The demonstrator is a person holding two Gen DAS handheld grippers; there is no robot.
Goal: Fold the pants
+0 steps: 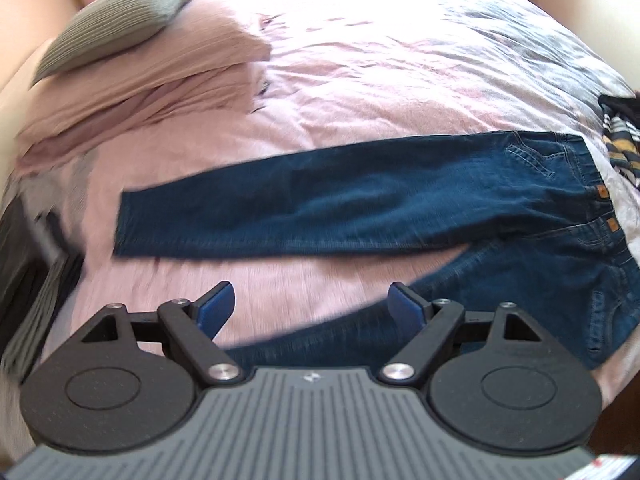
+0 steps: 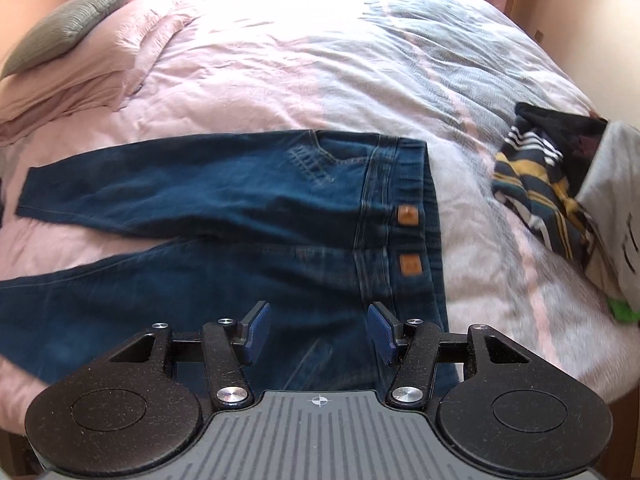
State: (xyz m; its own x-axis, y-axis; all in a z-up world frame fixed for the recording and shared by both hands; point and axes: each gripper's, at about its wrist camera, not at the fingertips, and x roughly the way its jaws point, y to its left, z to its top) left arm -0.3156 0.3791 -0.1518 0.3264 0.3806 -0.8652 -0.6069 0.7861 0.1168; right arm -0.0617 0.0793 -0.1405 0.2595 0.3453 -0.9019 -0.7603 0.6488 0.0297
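My left gripper (image 1: 310,306) hangs over the bed with its 2 blue ribbed pads (image 1: 216,306) spread wide and nothing between them; below it lie pink cover and the near leg of the pants. My right gripper (image 2: 316,332) is also apart and holds nothing, its pads (image 2: 256,332) poised above the seat of the pants, close to the waistband.

The pants (image 2: 224,216) are dark blue denim with pale stitching, spread flat on the bed, waistband to the right and the 2 legs running left, splayed apart in a narrow V. On the waistband sit 2 small tan squares (image 2: 407,215), leather-like; any writing on them is too blurred to read.

The duvet (image 2: 256,76) is crumpled cotton, pink fading into a grey-blue print on the right. At the far left a ribbed grey cushion (image 1: 116,20) leans on stacked pink pillows (image 1: 160,76). To the right of the pants, well apart, is a heap of clothes (image 2: 536,184) with navy, yellow and white stripes
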